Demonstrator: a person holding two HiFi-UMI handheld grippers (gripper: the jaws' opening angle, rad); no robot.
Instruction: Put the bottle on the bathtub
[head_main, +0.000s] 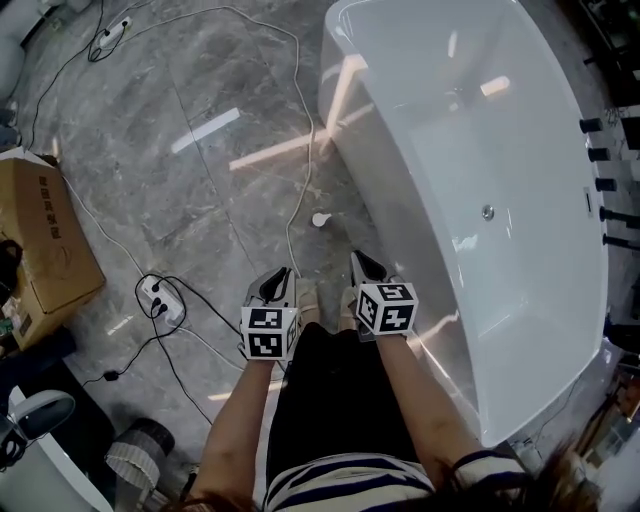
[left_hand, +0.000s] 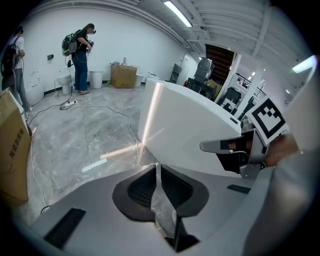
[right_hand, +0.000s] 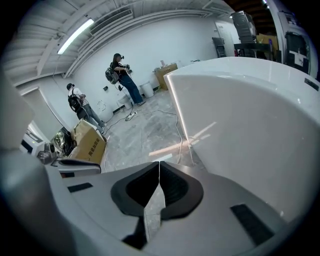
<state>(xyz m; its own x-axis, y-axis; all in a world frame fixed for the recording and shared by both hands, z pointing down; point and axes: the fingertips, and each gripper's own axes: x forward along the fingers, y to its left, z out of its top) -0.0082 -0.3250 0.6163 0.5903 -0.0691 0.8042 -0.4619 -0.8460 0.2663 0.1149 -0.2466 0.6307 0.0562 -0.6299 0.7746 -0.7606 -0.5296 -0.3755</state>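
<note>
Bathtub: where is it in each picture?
Head view: bathtub fills the right side.
Left gripper view: bathtub in the middle, reaching right.
Right gripper view: bathtub across the right half.
Shared landmark: cardboard box, left of the bathtub everywhere.

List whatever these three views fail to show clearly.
- The small white object on the floor beside the bathtub: too small in the head view to identify.
- The black fittings past the bathtub: cut off by the head view's right edge.
- Inside of the bathtub: hidden by its own wall in both gripper views.
</note>
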